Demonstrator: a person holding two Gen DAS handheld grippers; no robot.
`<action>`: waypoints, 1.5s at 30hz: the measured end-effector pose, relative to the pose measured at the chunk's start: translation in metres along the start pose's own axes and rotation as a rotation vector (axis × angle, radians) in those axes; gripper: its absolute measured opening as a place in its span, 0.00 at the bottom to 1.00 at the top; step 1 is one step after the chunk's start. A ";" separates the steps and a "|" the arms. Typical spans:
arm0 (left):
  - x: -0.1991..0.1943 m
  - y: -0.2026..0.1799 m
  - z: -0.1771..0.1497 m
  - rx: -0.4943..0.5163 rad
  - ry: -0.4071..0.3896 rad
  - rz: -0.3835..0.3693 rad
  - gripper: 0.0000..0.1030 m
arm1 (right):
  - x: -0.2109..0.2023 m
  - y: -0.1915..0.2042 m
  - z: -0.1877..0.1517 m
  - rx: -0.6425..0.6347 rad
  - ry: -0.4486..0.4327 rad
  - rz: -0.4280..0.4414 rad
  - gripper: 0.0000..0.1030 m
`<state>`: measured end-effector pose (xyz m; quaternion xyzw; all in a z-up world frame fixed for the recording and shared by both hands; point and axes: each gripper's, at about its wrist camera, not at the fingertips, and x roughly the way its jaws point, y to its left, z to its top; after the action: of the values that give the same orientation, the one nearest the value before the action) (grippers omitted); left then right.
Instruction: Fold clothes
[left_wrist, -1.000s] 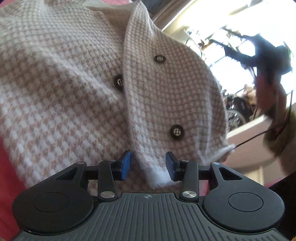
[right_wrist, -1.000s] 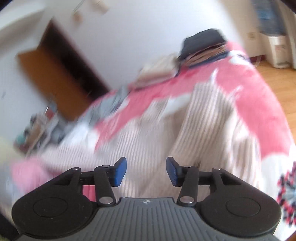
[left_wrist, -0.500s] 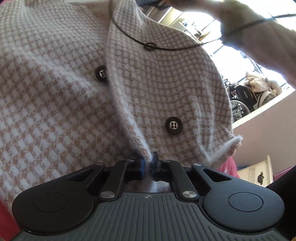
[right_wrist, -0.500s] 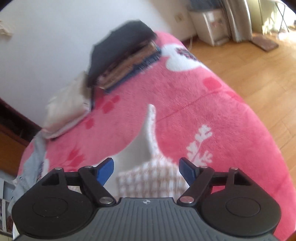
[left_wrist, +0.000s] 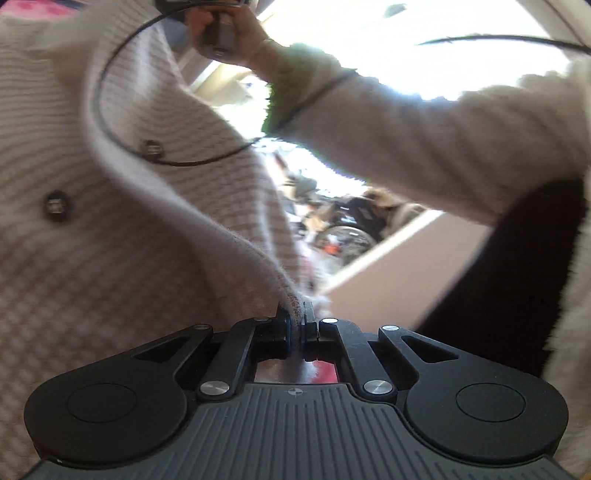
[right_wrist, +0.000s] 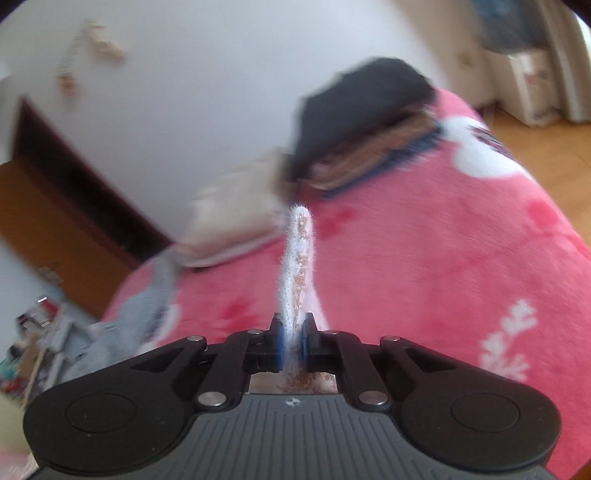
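While the left gripper (left_wrist: 295, 326) is clamped tight on a fuzzy edge of the cardigan (left_wrist: 110, 229), the beige-and-white checked knit rises up and away to the left of that view, filling most of that side. Two dark buttons (left_wrist: 56, 205) show on the fabric there, both blurred. A thin black cable (left_wrist: 110, 136) loops across the knit, and up top a hand (left_wrist: 225, 29) grips a dark handle, with a fluffy cream sleeve (left_wrist: 424, 136) stretching across to the right of the frame. Bright window light washes out the background (the clutter beyond is too blurred to name).

Over on the other camera, the right gripper (right_wrist: 293, 341) is pinched closed on the same cardigan, a narrow fold of the checked knit standing up edge-on between its blue pads (right_wrist: 279, 345). So both claws have cloth, and the garment hangs between them, lifted clear above the pink blanket (right_wrist: 443, 258) with its white and darker pink patterns. At the far end of that blanket sits a stack of folded clothes (right_wrist: 369, 133), dark on top, with a pale folded piece (right_wrist: 232, 218) just beside it to the left. A grey garment (right_wrist: 147, 306) lies crumpled at the blanket's left edge. Wooden floor (right_wrist: 554, 166) shows at the right.
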<state>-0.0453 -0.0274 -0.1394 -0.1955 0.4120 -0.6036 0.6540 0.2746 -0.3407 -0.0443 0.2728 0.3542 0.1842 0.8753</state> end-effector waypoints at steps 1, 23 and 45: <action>0.002 -0.003 0.000 0.014 0.010 -0.018 0.02 | -0.003 0.012 -0.003 -0.032 -0.004 0.043 0.09; 0.010 -0.010 -0.032 0.000 0.136 0.096 0.02 | 0.113 0.103 -0.085 -0.430 0.199 -0.127 0.46; 0.005 0.000 -0.049 0.053 0.321 0.307 0.03 | -0.265 -0.021 -0.202 -0.059 0.068 -0.408 0.67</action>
<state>-0.0836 -0.0207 -0.1701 -0.0146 0.5200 -0.5309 0.6690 -0.0480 -0.4240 -0.0408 0.1630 0.4259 0.0225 0.8897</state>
